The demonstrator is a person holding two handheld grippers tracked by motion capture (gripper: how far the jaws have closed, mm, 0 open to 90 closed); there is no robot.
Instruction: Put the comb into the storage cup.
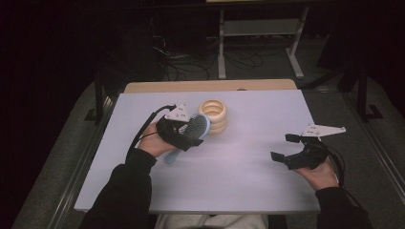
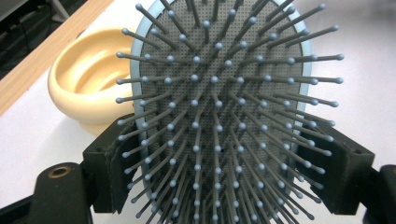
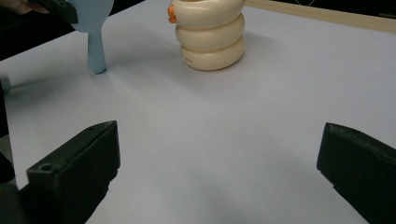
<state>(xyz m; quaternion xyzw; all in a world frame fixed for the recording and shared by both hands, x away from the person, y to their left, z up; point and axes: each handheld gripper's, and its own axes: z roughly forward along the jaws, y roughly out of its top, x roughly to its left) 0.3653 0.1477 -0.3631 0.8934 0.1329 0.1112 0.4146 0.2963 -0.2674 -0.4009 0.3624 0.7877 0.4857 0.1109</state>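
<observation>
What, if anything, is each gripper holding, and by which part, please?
The left gripper clamps the hairbrush across its bristled head; the right gripper holds nothing.

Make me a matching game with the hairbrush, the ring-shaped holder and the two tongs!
Things:
1. hairbrush
2. cream holder
3. left tongs
4. right tongs

States:
A. open, holding nothing
B. stands on the table, beside the brush
C. light blue, bristles grey, lifted head-up
D. shut on the brush head

Pairs: 1-C, 2-B, 3-D, 4-A

Bright tabletop, dark surroundings, soft shadows
</observation>
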